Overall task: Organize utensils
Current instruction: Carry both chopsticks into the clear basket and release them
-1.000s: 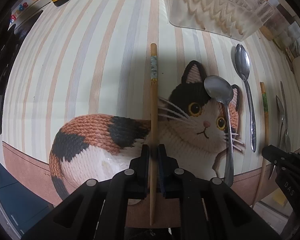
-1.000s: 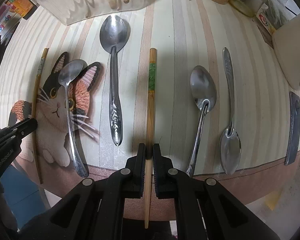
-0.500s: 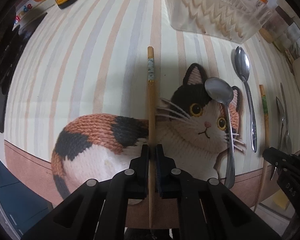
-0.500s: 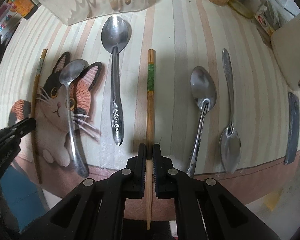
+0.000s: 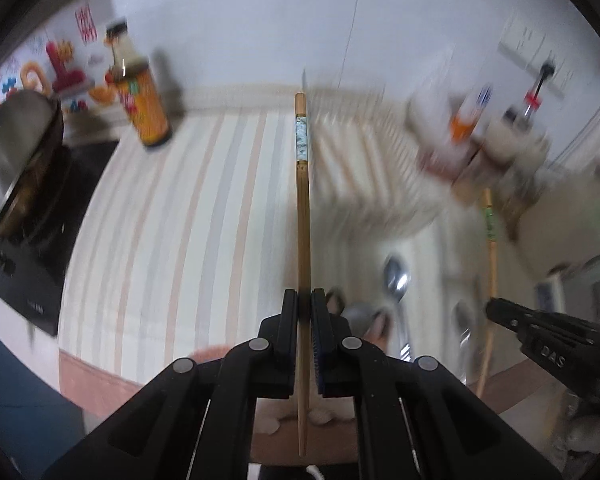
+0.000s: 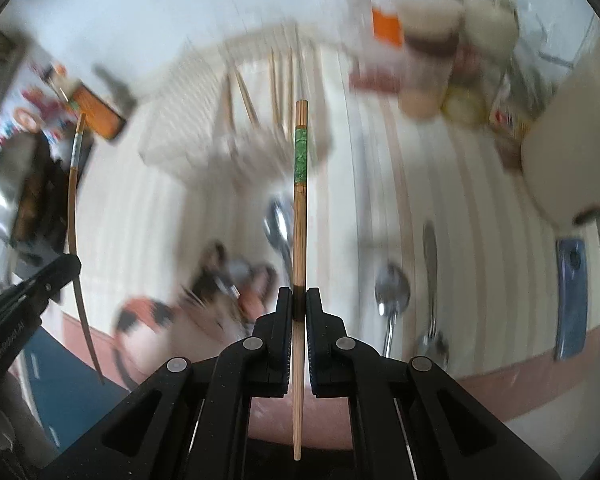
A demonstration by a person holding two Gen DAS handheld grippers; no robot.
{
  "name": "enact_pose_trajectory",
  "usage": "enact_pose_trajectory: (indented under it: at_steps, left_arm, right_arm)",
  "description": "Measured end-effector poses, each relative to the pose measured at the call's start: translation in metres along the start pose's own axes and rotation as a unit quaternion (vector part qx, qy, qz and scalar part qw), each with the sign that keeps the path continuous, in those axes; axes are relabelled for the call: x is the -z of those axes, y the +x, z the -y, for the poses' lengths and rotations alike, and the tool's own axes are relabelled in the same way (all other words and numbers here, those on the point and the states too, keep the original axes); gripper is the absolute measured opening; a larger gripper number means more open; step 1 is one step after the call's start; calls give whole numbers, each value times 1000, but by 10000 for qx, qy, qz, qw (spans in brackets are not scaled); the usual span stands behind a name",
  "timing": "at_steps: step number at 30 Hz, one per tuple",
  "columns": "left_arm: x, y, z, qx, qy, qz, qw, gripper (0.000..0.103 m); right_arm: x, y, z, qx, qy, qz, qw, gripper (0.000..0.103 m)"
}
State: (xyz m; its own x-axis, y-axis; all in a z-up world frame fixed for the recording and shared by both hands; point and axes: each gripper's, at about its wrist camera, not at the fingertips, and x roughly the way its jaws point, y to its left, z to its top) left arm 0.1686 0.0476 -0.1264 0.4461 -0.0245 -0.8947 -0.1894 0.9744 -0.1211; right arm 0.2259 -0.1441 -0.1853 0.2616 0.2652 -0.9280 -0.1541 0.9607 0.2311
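My left gripper (image 5: 304,300) is shut on a wooden chopstick with a pale blue band (image 5: 302,184) and holds it in the air above the striped mat. My right gripper (image 6: 299,298) is shut on a wooden chopstick with a green band (image 6: 300,200), also lifted. Each gripper shows in the other's view, the right one (image 5: 496,312) and the left one (image 6: 70,260). A clear plastic utensil tray (image 6: 236,136) with several chopsticks stands at the back, blurred. Several metal spoons (image 6: 392,292) lie on the mat below.
An orange bottle (image 5: 142,112) stands at the back left beside a metal pot (image 5: 12,148) on a black stove. Jars and bottles (image 6: 432,60) crowd the back right. A white rounded appliance (image 6: 572,148) and a blue flat object (image 6: 572,296) sit at the right.
Both grippers have lifted their chopsticks off the mat and tilted up, so the views now show the back wall. Both views are blurred by motion.
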Motion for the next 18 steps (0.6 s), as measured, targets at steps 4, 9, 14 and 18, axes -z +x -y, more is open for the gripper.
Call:
enact_pose_trajectory:
  at_steps: [4,9,14,18]
  left_arm:
    - [-45,-24,6,418,-60,197,9989,4]
    - [-110,-19,15,1002,-242,141,9946,4]
    - [-166,26,19,1277,-527,-195,9902,4]
    - [-189,78,22,1114,-593,-576,9903,4]
  right_arm:
    - [-47,-26,-6,-368,47,276,9989,7]
    - [-114,-32,-15,-648,20,454,9969,7]
    - [-176,-6,-28,-730,18,397,9965,7]
    - [-206,29,-36,-617,-30,180,9979,7]
